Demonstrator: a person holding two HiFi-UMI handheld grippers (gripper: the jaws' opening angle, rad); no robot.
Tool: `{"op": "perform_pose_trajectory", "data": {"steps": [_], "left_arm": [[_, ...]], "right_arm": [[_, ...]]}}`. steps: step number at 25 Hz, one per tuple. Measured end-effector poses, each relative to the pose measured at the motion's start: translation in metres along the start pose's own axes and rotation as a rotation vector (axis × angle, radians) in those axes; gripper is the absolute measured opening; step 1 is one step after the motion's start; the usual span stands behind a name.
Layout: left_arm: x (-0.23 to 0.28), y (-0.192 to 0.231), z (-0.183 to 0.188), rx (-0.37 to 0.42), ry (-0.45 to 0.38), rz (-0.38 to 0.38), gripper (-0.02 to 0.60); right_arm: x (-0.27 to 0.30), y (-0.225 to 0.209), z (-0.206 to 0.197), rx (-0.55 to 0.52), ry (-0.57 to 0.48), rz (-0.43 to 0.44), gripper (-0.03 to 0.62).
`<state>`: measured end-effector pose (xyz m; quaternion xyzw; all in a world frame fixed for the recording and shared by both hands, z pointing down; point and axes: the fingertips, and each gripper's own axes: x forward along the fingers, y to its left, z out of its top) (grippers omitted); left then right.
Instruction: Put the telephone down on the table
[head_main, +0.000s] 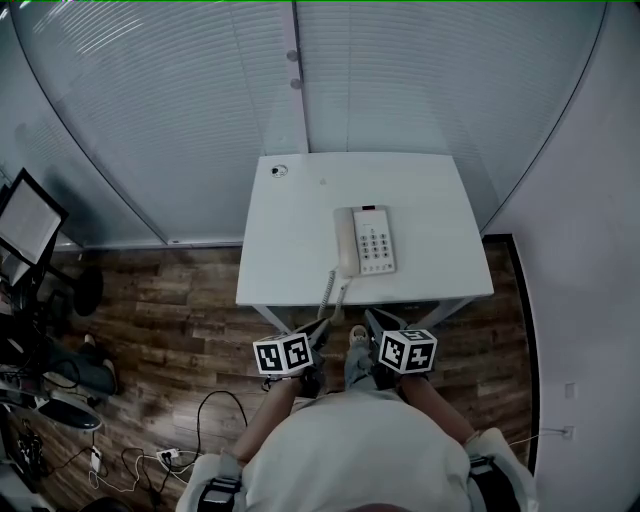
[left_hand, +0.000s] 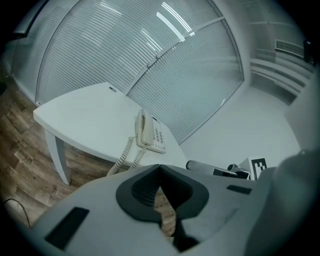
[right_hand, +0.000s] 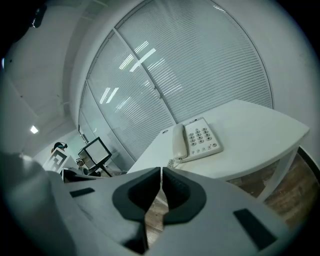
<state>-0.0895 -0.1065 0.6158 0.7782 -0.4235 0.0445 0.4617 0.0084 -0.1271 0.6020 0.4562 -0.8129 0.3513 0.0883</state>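
A cream telephone (head_main: 365, 241) lies flat on the white table (head_main: 420, 185), near its front edge, with the handset on the cradle at its left side. Its coiled cord (head_main: 331, 291) hangs over the table's front edge. The telephone (left_hand: 150, 134) also shows in the left gripper view, and the telephone (right_hand: 196, 140) in the right gripper view. My left gripper (head_main: 322, 329) and right gripper (head_main: 371, 319) hang side by side short of the table's front edge, apart from the phone. Both are shut with nothing between the jaws.
A small round fitting (head_main: 278, 171) sits at the table's far left corner. Blinds-covered glass walls curve behind the table. Wooden floor lies below, with cables (head_main: 215, 405) and a monitor (head_main: 28, 219) on a stand at the left. The person's legs and foot (head_main: 357, 336) stand below the grippers.
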Motion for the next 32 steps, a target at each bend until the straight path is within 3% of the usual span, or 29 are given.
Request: {"op": "perform_pose_trajectory", "data": {"steps": [32], "left_arm": [[0.001,0.007,0.001,-0.035,0.011,-0.015,0.021]], "right_arm": [[0.003,0.010,0.001,-0.035,-0.004,-0.004,0.021]]}}
